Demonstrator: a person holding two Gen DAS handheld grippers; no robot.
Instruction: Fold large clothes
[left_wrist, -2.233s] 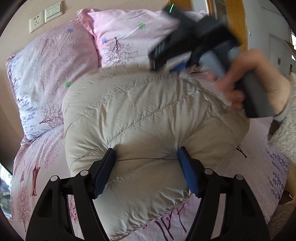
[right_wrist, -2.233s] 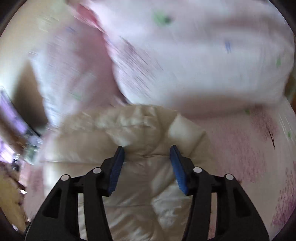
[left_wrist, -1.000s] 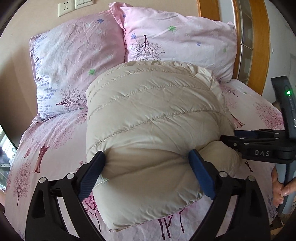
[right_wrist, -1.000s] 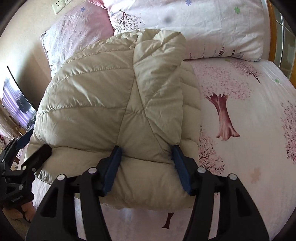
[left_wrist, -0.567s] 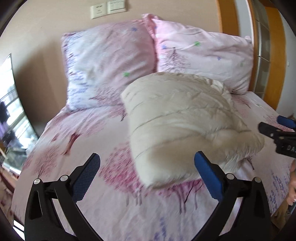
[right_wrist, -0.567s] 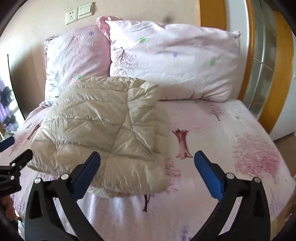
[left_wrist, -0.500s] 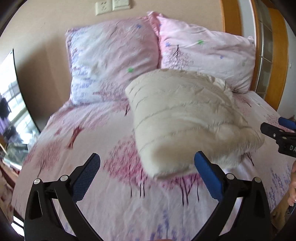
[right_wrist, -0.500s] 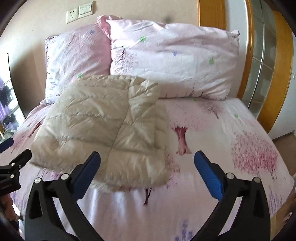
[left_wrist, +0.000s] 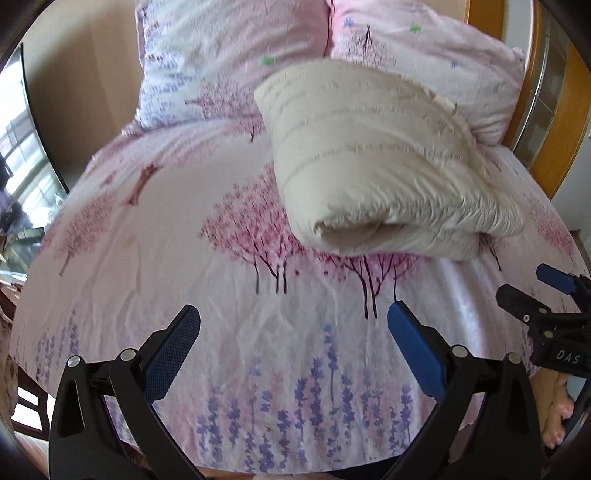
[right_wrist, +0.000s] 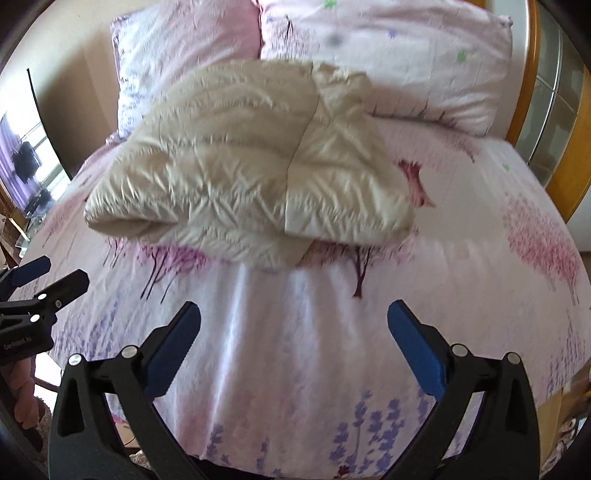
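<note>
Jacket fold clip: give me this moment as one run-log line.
stage: fold looks done | beige puffer jacket: folded bundle on bed, untouched | left gripper: open, empty | right gripper: open, empty

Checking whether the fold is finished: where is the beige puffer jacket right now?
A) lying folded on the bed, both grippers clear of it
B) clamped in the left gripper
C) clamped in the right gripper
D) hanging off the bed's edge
A: the jacket lies folded on the bed; the left gripper and right gripper are open and short of it.
</note>
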